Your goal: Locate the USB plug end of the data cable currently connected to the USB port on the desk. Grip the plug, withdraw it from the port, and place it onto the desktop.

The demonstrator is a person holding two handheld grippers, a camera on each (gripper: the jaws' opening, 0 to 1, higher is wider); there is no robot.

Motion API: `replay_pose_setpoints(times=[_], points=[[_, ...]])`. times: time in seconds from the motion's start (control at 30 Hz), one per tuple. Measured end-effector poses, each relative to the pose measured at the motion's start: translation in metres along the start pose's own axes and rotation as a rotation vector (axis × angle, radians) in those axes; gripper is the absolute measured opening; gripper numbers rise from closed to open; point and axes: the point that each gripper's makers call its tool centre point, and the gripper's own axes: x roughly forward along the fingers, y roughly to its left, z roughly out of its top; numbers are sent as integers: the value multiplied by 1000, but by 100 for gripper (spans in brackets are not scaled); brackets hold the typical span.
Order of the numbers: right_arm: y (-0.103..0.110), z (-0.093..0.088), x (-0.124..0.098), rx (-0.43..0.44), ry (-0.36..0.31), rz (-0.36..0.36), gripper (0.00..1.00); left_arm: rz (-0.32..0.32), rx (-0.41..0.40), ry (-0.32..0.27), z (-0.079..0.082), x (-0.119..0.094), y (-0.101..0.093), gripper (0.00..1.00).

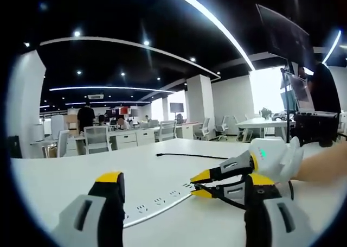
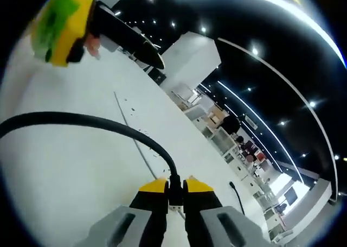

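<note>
In the right gripper view, my right gripper [image 2: 174,188] had its yellow-tipped jaws pressed in on the USB plug [image 2: 175,195], the plug sitting straight up between them. From it the thick black data cable [image 2: 81,121] curved up and away to the left across the white desk [image 2: 65,165]. Past the plug I could see the thin power strip [image 2: 130,128] set into the desktop, running away from me, and at the top left corner a yellow and green part of my other tool.

In the left gripper view, my left gripper [image 1: 179,184] stood spread wide above the desk [image 1: 81,171], holding nothing. Just beyond, the right gripper [image 1: 201,183] came in from the right, its tips nipped together right at the power strip [image 1: 157,203] with the cable [image 1: 227,197] trailing back beneath it. Farther on, a second thin black cable [image 1: 190,156] lay loose on the desk. Behind that were office desks [image 1: 130,135], chairs [image 1: 97,138] and a person standing [image 1: 85,118].
</note>
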Motion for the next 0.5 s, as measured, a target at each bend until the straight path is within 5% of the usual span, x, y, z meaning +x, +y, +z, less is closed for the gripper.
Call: replay_pose_setpoints(times=[0.27, 0.5], points=[[3, 0, -2, 27, -25, 7, 12, 1, -6, -3, 0, 0, -1, 92], [5, 2, -3, 146, -64, 53, 13, -1, -7, -6, 2, -1, -1, 92]])
